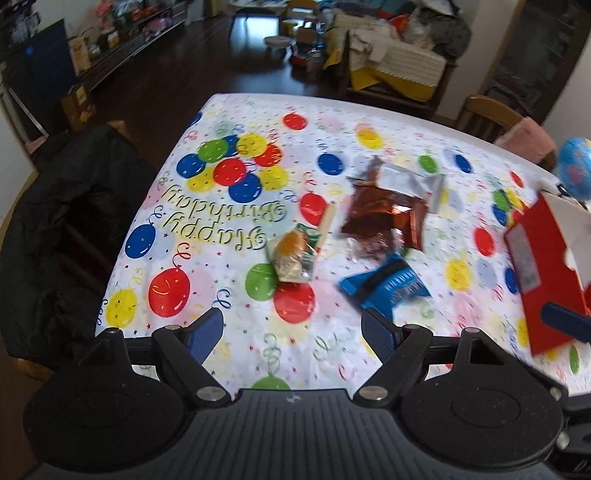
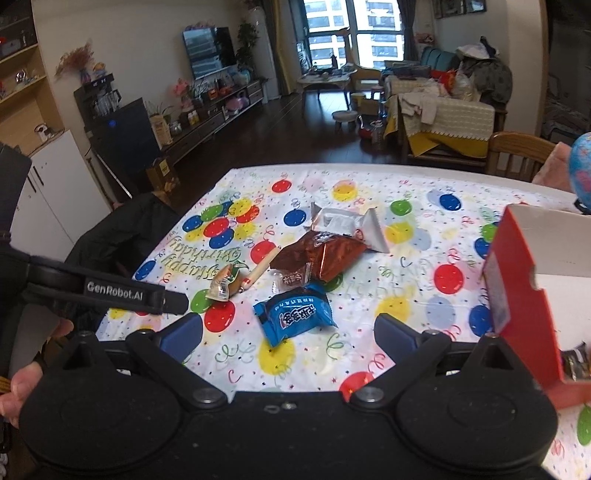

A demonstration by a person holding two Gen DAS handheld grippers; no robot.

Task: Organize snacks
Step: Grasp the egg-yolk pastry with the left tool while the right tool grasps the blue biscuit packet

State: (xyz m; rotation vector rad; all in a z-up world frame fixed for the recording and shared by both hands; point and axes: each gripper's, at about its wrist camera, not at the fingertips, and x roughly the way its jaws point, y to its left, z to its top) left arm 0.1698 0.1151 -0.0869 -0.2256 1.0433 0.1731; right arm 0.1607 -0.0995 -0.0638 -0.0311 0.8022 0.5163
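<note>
both grippers, left gripper (image 1: 291,332) and right gripper (image 2: 288,332), hang with jaws apart, nothing between them, low in frame over my balloon tablecloth (image 2: 369,199). snack packets (image 2: 295,317) sit mid-frame; red box (image 2: 517,273) at right, cut off, contents unclear. bare cloth lies near the far edge.

Daylight from window (image 2: 354,33), room dim-ish; left wrist view motion-blurred (snacks smeared), right sharper; strong fisheye bend at edges, soft glare on worktop (image 2: 406,258).
</note>
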